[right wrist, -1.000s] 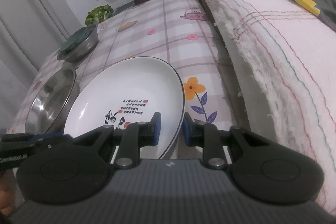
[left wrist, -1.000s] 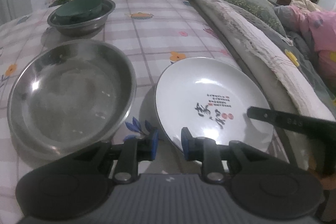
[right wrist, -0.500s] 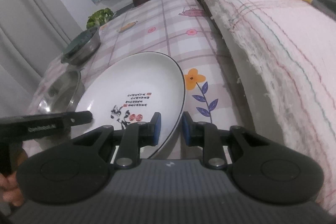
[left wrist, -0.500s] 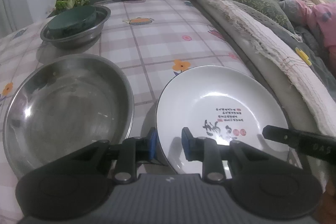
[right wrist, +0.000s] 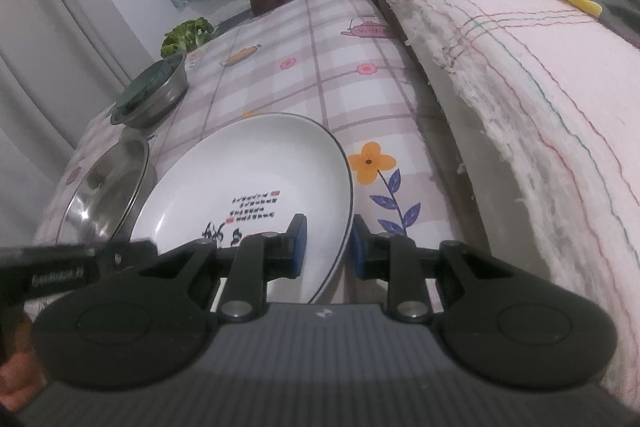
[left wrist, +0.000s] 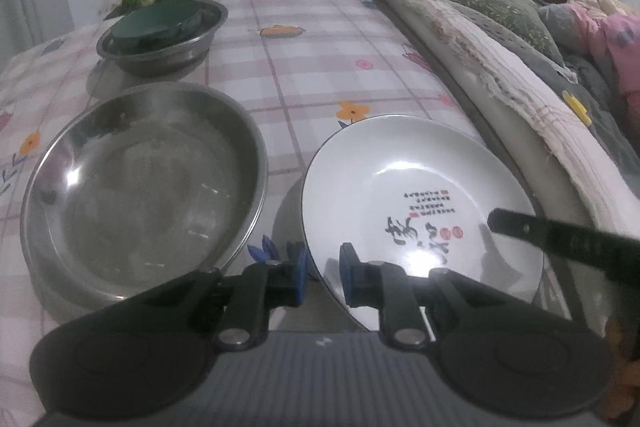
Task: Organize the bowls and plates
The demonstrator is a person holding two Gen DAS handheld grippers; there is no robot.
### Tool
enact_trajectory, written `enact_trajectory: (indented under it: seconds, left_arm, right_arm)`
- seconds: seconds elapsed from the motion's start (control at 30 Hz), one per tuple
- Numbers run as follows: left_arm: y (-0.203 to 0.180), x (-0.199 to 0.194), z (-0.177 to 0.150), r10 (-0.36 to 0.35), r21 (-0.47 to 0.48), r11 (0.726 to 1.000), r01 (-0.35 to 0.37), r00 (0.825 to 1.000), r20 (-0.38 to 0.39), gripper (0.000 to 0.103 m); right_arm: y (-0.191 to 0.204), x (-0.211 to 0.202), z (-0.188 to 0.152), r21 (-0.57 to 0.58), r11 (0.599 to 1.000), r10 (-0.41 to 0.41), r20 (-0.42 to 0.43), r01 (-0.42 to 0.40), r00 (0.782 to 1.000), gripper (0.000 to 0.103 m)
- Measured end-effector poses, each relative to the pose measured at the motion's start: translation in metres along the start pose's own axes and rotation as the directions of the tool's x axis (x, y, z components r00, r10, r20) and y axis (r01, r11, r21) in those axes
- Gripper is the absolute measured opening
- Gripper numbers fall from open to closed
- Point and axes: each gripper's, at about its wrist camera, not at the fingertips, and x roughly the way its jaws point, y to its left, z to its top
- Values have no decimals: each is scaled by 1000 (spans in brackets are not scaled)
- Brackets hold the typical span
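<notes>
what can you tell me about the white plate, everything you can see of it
The white plate is round, shallow and glossy, ceramic by the look, with a thin dark rim line and black calligraphy with red seals printed inside. It is empty and appears tilted, lifted off the checked tablecloth. The left tongs straddle its near left rim and the right tongs straddle its right rim; whether the pads press it is unclear. The large steel basin sits just to its left, apart from it.
</notes>
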Motion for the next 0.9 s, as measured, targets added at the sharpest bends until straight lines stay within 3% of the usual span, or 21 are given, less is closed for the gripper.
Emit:
enact_trajectory:
  seconds: [0.23, 0.47, 0.9]
  left_arm:
    - [0, 9, 6, -3, 20, 1000, 3, 1000, -16, 19]
    - [-4, 18, 6, -12, 34, 999, 12, 1000, -21, 30]
    - [-7, 14, 6, 17, 30, 999, -16, 1000, -4, 26]
  right_arm:
    - [-2, -3, -5, 7, 1000, 2, 5, -2, 1000, 21]
    - [-1, -4, -8, -12, 1000, -12, 8, 12, 1000, 21]
    - [17, -1, -9, -82, 993, -80, 33, 83, 996, 23]
